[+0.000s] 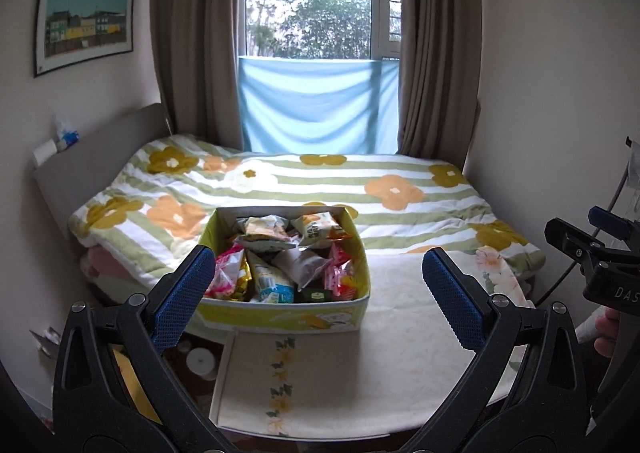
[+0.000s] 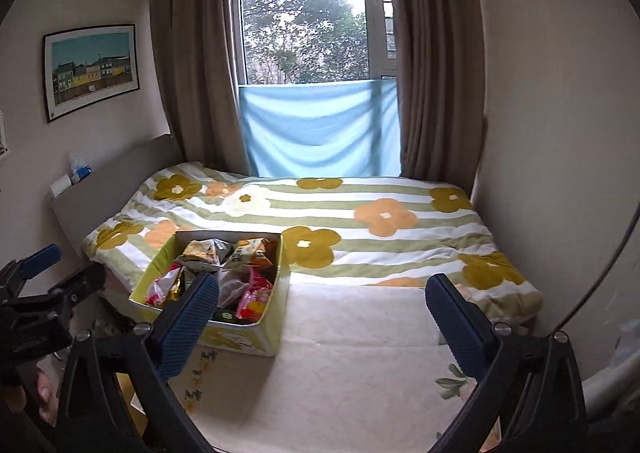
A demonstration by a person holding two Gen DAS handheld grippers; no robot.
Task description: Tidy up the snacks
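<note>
Snacks (image 1: pixel 280 261) are contained in a yellow box (image 1: pixel 280 313) on the bed (image 1: pixel 400 333); both claws, left claw (image 1: pixel 320 293) and right claw (image 2: pixel 322 317), are spread wide, empty, touching nothing.

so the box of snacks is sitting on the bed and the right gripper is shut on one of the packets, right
Not quite. The box of snacks is on the bed, but the right gripper is open and holds nothing; the right wrist view shows its blue pads spread wide, short of the box.

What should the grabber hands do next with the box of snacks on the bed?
Probably lower the left gripper toward the snack box to pick one packet. Both it and the right gripper are open and empty, and the packets lie jumbled together.
</note>
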